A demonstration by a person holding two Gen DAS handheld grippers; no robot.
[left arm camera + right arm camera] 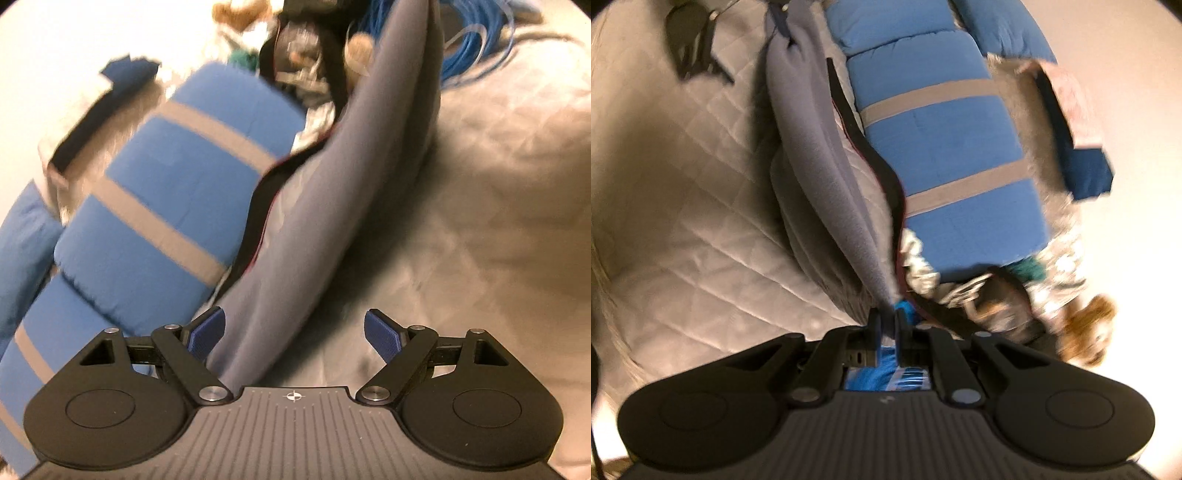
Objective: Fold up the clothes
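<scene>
Right gripper (886, 325) pinching grey fleece garment (820, 177) corner, taut. Left gripper (294, 334) spread, empty; best closed on hanging edge, level with right.

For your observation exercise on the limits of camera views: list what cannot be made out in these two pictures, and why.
- Left wrist view: the far clutter is motion-blurred; its items cannot be named.
- Left wrist view: the grey garment has its lower end hidden behind the left hand-held gripper.
- Right wrist view: the garment's pinched edge is hidden inside the shut right hand-held gripper.
- Both views: no person shows.
</scene>
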